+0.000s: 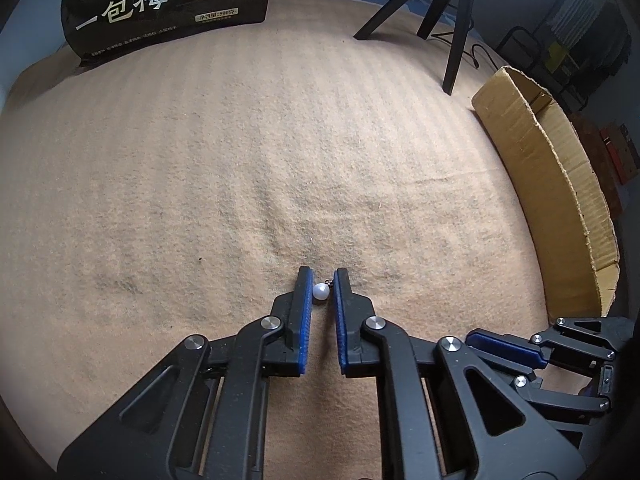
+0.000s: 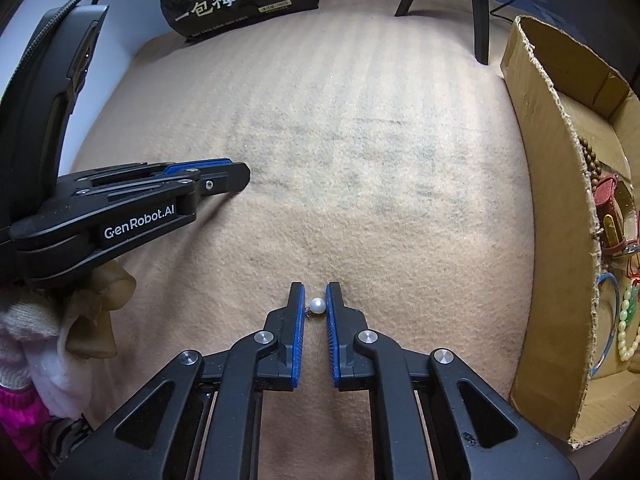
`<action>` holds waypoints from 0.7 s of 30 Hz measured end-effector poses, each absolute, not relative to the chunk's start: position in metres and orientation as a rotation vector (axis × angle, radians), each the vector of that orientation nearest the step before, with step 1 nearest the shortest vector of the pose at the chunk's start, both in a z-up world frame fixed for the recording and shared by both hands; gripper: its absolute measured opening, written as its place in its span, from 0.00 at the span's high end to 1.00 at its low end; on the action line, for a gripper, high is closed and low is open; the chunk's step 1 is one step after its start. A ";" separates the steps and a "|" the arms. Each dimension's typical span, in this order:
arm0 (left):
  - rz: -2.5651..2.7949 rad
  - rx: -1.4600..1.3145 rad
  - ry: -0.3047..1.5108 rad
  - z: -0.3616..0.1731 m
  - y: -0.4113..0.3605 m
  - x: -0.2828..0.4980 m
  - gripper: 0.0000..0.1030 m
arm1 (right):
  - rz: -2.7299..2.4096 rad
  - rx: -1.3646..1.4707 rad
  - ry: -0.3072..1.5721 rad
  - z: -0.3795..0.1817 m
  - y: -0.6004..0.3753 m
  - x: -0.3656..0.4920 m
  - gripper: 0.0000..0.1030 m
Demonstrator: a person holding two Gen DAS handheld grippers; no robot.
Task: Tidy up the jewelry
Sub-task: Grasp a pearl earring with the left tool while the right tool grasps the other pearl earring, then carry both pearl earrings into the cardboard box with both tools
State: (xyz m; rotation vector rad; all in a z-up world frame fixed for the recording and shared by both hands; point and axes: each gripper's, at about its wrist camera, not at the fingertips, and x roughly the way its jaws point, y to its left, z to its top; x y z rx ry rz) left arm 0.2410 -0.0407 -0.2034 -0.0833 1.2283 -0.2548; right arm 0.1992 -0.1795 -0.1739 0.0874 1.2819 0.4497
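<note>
Pinching a small white pearl (image 1: pixel 321 291) near the tips of the left gripper (image 1: pixel 322 276), jaws drawn almost together, bead against one blue pad and its tiny dark metal loop against the other. Seems held just over the beige blanket (image 1: pixel 240 160), though hard to tell if lifted or resting on it.

Further right, same picture with the right gripper (image 2: pixel 315 286): jaws narrowed onto a second pearl (image 2: pixel 317 305), loop pointing the opposite way. Both grippers well apart from each other.

Probably very light, hard and smooth, so likely to roll or shoot out from the pads if squeezed off centre. Better to grip across the widest part of the bead, not on the thin loop, which looks easy to bend. Gentle, steady pressure only; no quick turns.

At the far right, a cardboard box (image 2: pixel 552 184) with bead strings (image 2: pixel 628 332) and other jewelry inside, presumably the place for both pearls. Worth releasing low inside the box, since likely to bounce.
</note>
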 end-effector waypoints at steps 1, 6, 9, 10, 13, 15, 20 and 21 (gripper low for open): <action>-0.255 -0.086 1.226 -0.202 -0.040 0.241 0.91 | 0.450 0.087 1.276 -0.172 -0.181 0.199 0.91; -0.262 -0.103 1.201 -0.190 -0.034 0.238 0.92 | 0.449 0.095 1.242 -0.162 -0.191 0.203 0.91; -0.263 -0.121 1.184 -0.182 -0.031 0.238 0.92 | 0.443 0.102 1.223 -0.156 -0.199 0.204 0.91; -0.268 -0.124 1.173 -0.178 -0.031 0.237 0.92 | 0.442 0.103 1.217 -0.154 -0.202 0.206 0.91; -0.286 -0.127 1.135 -0.163 -0.034 0.234 0.92 | 0.435 0.105 1.182 -0.141 -0.213 0.209 0.91; -0.298 -0.143 1.116 -0.154 -0.036 0.233 0.92 | 0.423 0.113 1.154 -0.132 -0.223 0.211 0.91; -0.329 -0.131 1.057 -0.132 -0.052 0.231 0.92 | 0.368 0.124 1.084 -0.115 -0.244 0.214 0.91; -0.337 -0.132 1.044 -0.127 -0.056 0.230 0.92 | 0.350 0.121 1.063 -0.110 -0.249 0.214 0.91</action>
